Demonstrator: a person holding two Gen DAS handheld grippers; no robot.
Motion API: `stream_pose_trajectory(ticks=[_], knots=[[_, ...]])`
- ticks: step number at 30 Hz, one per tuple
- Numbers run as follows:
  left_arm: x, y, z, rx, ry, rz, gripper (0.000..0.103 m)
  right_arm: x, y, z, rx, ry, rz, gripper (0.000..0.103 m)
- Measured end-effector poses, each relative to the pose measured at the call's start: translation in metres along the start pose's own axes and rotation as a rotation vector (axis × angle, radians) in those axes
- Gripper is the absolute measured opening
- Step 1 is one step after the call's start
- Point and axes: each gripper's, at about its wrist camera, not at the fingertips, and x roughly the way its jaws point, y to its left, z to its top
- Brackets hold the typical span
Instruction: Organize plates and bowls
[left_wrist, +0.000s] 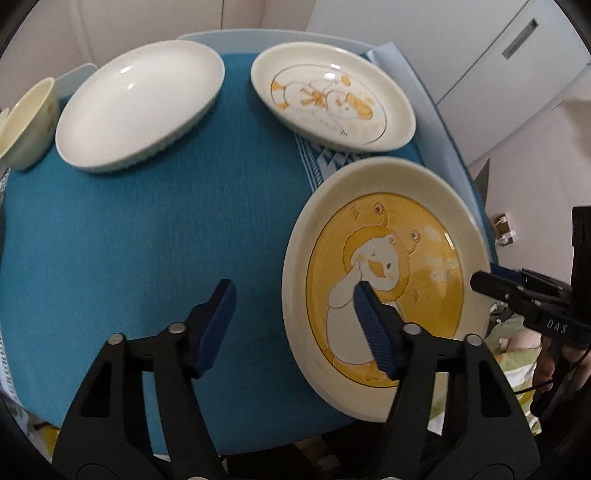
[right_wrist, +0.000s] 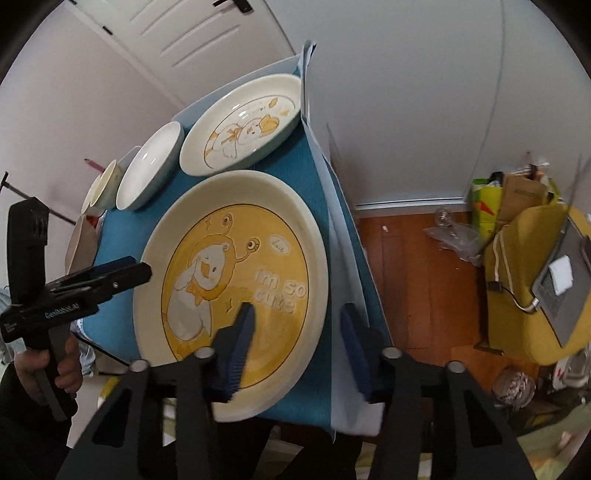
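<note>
Our left gripper (left_wrist: 295, 325) and right gripper (right_wrist: 299, 343) straddle opposite rims of the yellow plate (right_wrist: 236, 291), fingers parted, unclenched; the bench (left_wrist: 147, 240) lies bare at frame left.

Cream plate (left_wrist: 384, 288) with yellow cartoon centre, plain white bowl (left_wrist: 140, 107), teal cloth (left_wrist: 147, 240).

Yellow plate (left_wrist: 384, 288) nearest; patterned plate (left_wrist: 332, 99), white bowl (left_wrist: 140, 107), cup (left_wrist: 29, 122) behind.

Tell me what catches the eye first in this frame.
The big yellow cartoon plate at the table's near right corner, with the left claw and right claw straddling opposite rims. Behind it on the blue cloth sit a duck-print plate and a plain white dish.
</note>
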Motion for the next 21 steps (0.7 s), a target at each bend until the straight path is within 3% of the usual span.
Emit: stream_pose_trajectory(ticks=[7,11,21], knots=[[0.007,0.004,-0.010,-0.011,0.026,-0.007,0.026,0.010,-0.005,0.007,-0.044,0.006,0.000,0.021],[0.010,0.001,-0.015,-0.005,0.036,-0.022,0.023,0.013,-0.011,0.007,-0.039,0.012,0.008,0.011],[0.006,-0.004,-0.017,0.007,0.020,-0.008,0.022,0.014,-0.005,0.007,-0.071,0.012,-0.031,0.011]])
